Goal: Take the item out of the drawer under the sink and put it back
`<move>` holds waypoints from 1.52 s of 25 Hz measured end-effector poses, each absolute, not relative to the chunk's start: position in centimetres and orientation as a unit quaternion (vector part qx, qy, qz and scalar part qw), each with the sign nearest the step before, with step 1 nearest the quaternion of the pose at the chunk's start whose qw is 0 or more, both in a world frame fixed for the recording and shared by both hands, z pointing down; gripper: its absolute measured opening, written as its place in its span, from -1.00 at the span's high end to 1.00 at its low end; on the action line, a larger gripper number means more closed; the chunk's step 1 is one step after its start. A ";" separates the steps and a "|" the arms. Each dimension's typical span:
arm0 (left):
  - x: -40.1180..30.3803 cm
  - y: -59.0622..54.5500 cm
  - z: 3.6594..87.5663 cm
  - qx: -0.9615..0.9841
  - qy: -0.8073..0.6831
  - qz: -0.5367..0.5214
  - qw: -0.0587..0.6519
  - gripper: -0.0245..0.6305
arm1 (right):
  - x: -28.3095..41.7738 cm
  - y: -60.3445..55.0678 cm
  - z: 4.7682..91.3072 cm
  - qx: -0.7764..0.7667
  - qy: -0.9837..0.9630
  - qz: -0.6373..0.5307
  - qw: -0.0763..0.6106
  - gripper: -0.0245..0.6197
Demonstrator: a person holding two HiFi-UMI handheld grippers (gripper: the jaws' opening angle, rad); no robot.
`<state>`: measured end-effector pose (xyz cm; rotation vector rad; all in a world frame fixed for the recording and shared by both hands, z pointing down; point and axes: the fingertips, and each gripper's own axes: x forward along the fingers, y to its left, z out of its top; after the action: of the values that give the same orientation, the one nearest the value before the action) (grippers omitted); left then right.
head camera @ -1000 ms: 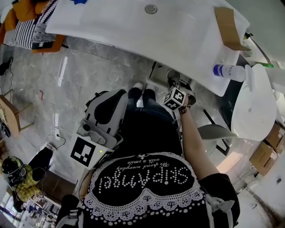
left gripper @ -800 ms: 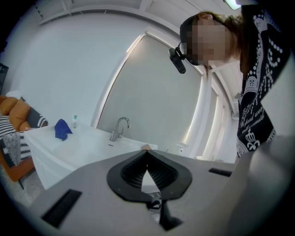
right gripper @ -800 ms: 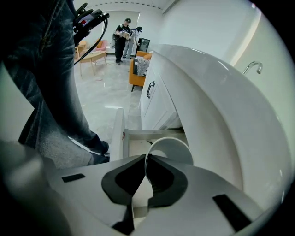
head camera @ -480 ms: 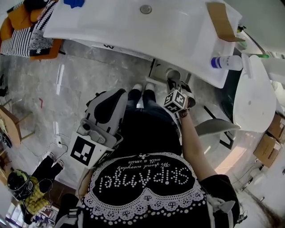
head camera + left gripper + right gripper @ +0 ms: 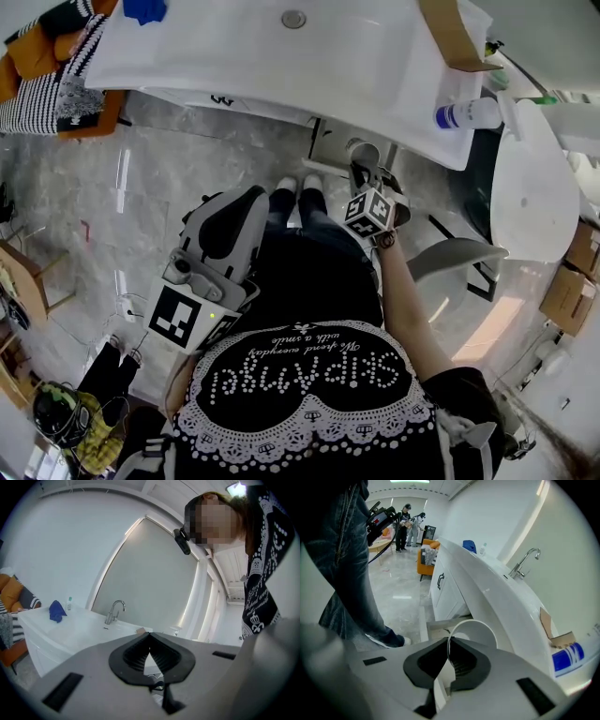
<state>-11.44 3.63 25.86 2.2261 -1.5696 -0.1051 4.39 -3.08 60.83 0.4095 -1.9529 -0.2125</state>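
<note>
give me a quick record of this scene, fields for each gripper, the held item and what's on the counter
left gripper: shut, nothing between its jaws
right gripper: shut on the rim of the white cup
white cup: held up in front of the sink counter, opening turned toward the right gripper's camera
on the counter: faucet, blue cloth, bottle with blue label, cardboard piece

Sink counter (image 5: 234, 47) glossy white; faucet (image 5: 112, 615) shiny metal; floor (image 5: 141, 187) polished marble-look; cup (image 5: 473, 632) smooth white.
</note>
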 end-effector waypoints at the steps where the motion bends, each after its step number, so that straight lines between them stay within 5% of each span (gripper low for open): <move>1: -11.4 3.7 25.8 0.800 -0.562 -0.039 0.206 0.91 | 4.5 -3.0 60.6 0.177 -0.821 -0.088 0.536 0.84; 38: -9.2 3.9 24.8 0.860 -0.468 -0.056 0.196 0.91 | 6.8 -2.4 45.0 0.394 -0.828 -0.072 0.394 0.84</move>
<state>-9.20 3.86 24.83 2.4082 -1.3112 -0.1579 6.81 -2.44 45.00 0.9983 -2.0993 -0.1826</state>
